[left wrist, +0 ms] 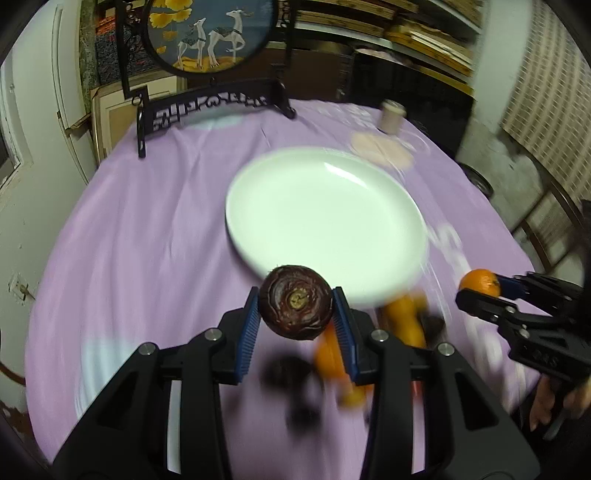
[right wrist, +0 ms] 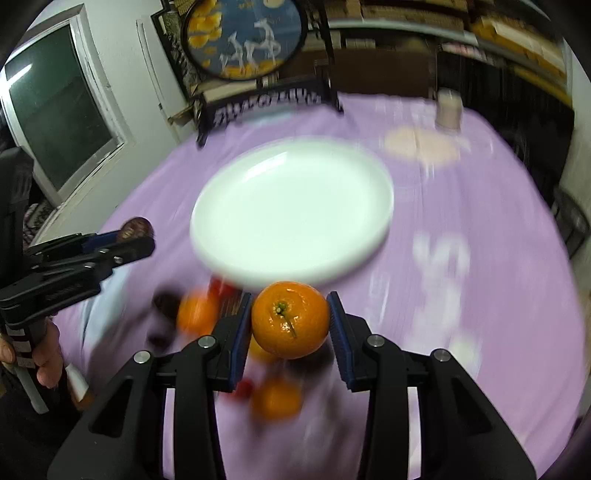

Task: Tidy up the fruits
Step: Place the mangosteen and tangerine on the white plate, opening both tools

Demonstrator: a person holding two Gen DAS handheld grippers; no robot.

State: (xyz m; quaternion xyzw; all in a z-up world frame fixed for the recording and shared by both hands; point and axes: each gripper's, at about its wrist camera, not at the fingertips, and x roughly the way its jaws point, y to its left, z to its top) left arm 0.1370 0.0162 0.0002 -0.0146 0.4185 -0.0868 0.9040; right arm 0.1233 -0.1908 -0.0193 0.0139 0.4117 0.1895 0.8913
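Note:
My left gripper (left wrist: pixel 295 308) is shut on a dark purple-brown round fruit (left wrist: pixel 295 301), held above the lilac cloth just short of the white plate (left wrist: pixel 332 206). My right gripper (right wrist: pixel 291 319) is shut on an orange (right wrist: pixel 290 319) with a green stem, also lifted near the plate's (right wrist: pixel 295 206) front rim. In the left wrist view the right gripper (left wrist: pixel 480 290) shows at the right with its orange (left wrist: pixel 480 282). The right wrist view shows the left gripper (right wrist: pixel 135 236) at the left with the dark fruit (right wrist: pixel 136 227). Blurred loose oranges (right wrist: pixel 197 312) and dark fruits (right wrist: pixel 166 302) lie below on the cloth.
A dark carved stand with a round deer picture (left wrist: pixel 210 33) stands at the table's far edge. A pale cup (left wrist: pixel 391 116) and a round coaster (left wrist: pixel 382 149) sit at the far right. A person's hand (right wrist: pixel 44 354) grips the left tool. Walls and shelves surround the round table.

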